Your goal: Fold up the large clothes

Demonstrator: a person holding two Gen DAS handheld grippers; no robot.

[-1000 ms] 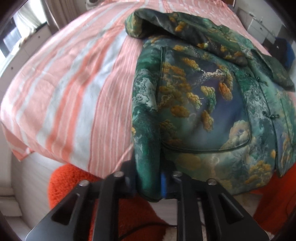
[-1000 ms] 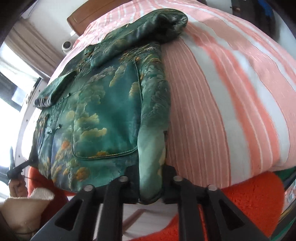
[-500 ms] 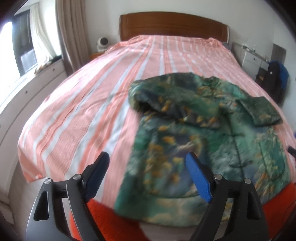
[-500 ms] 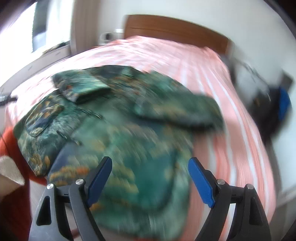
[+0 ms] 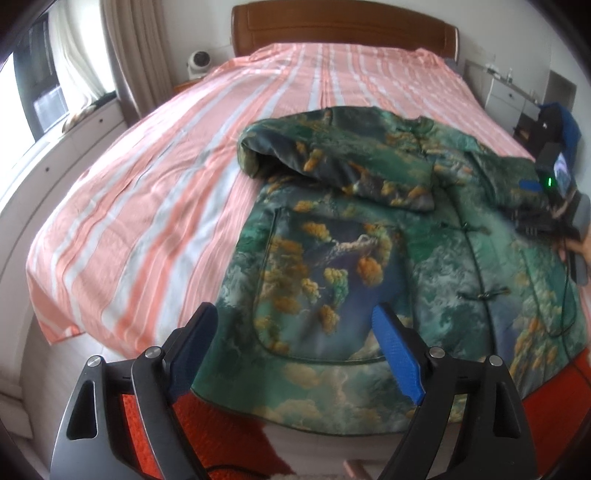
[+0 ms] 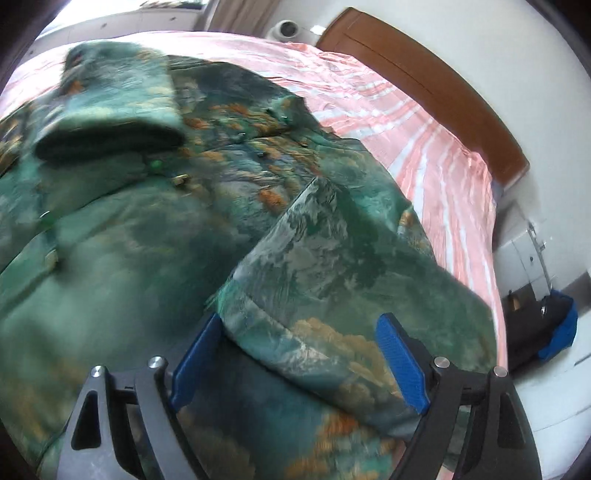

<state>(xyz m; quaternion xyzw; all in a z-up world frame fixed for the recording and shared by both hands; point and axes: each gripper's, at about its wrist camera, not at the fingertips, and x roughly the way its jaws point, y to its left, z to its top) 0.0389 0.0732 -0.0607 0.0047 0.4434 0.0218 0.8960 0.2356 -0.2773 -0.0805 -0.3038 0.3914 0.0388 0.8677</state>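
Note:
A green jacket [image 5: 369,258] with orange and blue landscape print lies flat on the pink striped bed [image 5: 166,192], its hem hanging over the foot edge, both sleeves folded across its chest. My left gripper [image 5: 295,350] is open and empty, held above the jacket's lower left pocket. My right gripper [image 6: 295,354] is open, low over the jacket [image 6: 129,240], with the cuff of the folded right sleeve [image 6: 332,295] between its jaws. The right gripper also shows in the left wrist view [image 5: 557,206] over the jacket's right side.
A wooden headboard [image 5: 343,33] stands at the far end. A white cabinet runs along the left wall [image 5: 55,147]. A white nightstand [image 5: 509,96] and a dark bag [image 5: 554,125] stand at the right. Orange rug [image 5: 221,435] lies below the bed's foot.
Both grippers let go of the jacket's hem corners, opened and lifted away. The right gripper then moved in low over the folded right sleeve.

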